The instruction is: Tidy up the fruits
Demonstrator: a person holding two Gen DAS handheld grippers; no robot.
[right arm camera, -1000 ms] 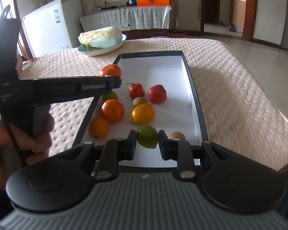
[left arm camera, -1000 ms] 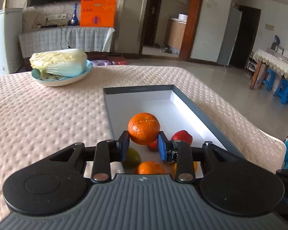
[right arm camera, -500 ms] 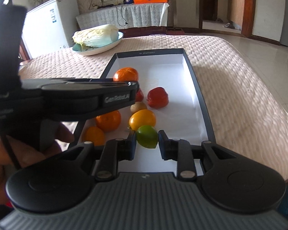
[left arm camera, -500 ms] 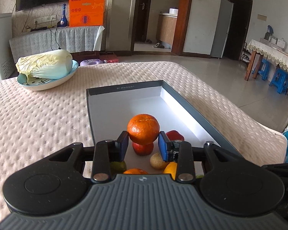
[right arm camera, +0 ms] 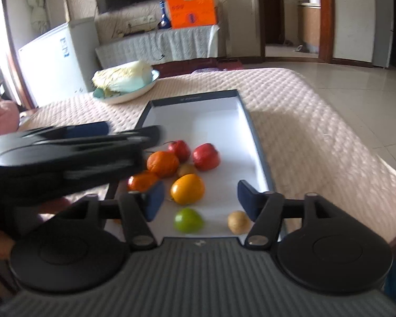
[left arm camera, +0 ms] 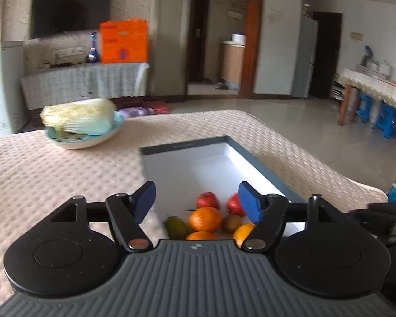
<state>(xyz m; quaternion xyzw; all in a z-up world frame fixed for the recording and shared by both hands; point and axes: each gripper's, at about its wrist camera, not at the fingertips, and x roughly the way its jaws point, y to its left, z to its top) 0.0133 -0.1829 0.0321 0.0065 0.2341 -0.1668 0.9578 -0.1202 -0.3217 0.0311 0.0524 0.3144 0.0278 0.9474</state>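
A shallow grey tray (right arm camera: pixel 256 137) with a white floor lies on the quilted table and holds several fruits. My left gripper (left arm camera: pixel 196 202) is open and empty above the tray's near end; the orange (left arm camera: pixel 204 218) lies below it beside two red fruits and a green one. In the right wrist view that orange (right arm camera: pixel 163 163) sits among the pile, with the left gripper (right arm camera: pixel 66 153) blurred above. My right gripper (right arm camera: pixel 200 202) is open and empty above the green lime (right arm camera: pixel 188 219), which rests on the tray floor near a kiwi (right arm camera: pixel 238 222) and a yellow-orange fruit (right arm camera: pixel 188 189).
A plate with a Chinese cabbage (left arm camera: pixel 79 121) stands on the table beyond the tray's far left corner. The table's right edge (left arm camera: pixel 330 166) drops to the tiled floor. A white fridge (right arm camera: pixel 55 58) and a covered sideboard stand behind the table.
Both grippers have opened. The left one let go of the orange, now lying in the tray. The right one let go of the green lime, now on the tray floor. Both grippers drew back.
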